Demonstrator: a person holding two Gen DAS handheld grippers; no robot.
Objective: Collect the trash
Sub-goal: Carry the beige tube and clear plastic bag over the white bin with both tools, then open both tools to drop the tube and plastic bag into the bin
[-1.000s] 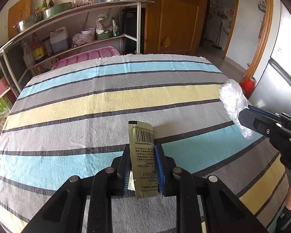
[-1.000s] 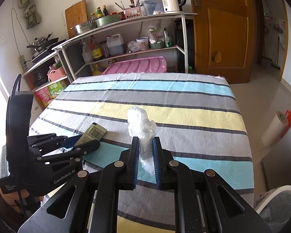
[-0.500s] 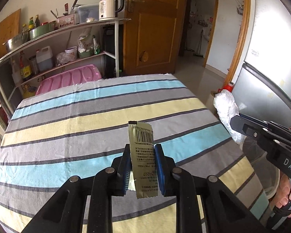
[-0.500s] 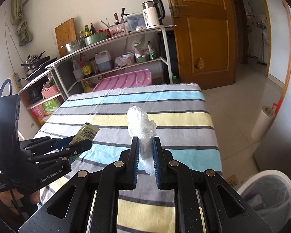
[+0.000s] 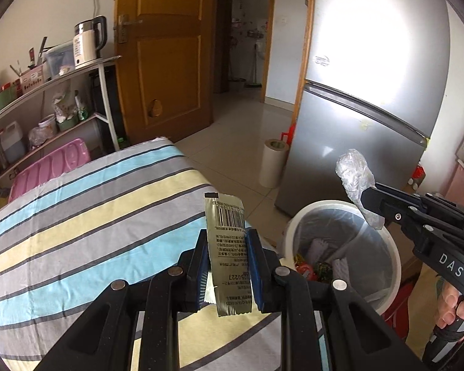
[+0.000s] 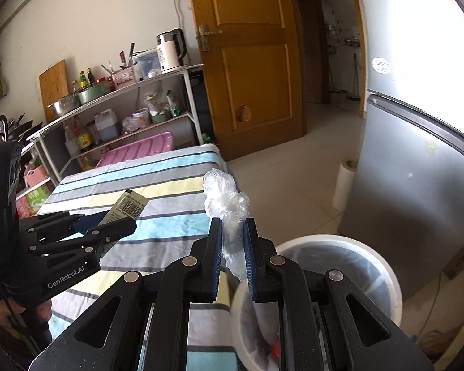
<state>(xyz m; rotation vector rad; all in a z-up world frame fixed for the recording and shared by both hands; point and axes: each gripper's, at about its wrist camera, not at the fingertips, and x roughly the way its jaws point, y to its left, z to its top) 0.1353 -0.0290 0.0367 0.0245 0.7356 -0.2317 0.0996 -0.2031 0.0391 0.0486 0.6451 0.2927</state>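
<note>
My left gripper (image 5: 227, 241) is shut on an olive-green sachet with a barcode (image 5: 227, 232), held upright above the table's right edge. It also shows in the right wrist view (image 6: 126, 205). My right gripper (image 6: 233, 232) is shut on a crumpled clear plastic wrap (image 6: 225, 198), held over the near rim of a white trash bin (image 6: 383, 266). In the left wrist view the wrap (image 5: 354, 179) hangs above the bin (image 5: 389, 247), which is lined with a bag and holds some trash.
A striped cloth covers the table (image 5: 77, 216). A silver fridge (image 5: 371, 108) stands right behind the bin. A paper roll (image 5: 273, 162) stands on the floor beside it. Shelves with kitchenware (image 5: 46, 99) and a wooden door (image 5: 167, 61) are at the back.
Both grippers have swung right, from over the table to its right edge. The bin has come fully into view beneath the right gripper. Both still hold their trash.
</note>
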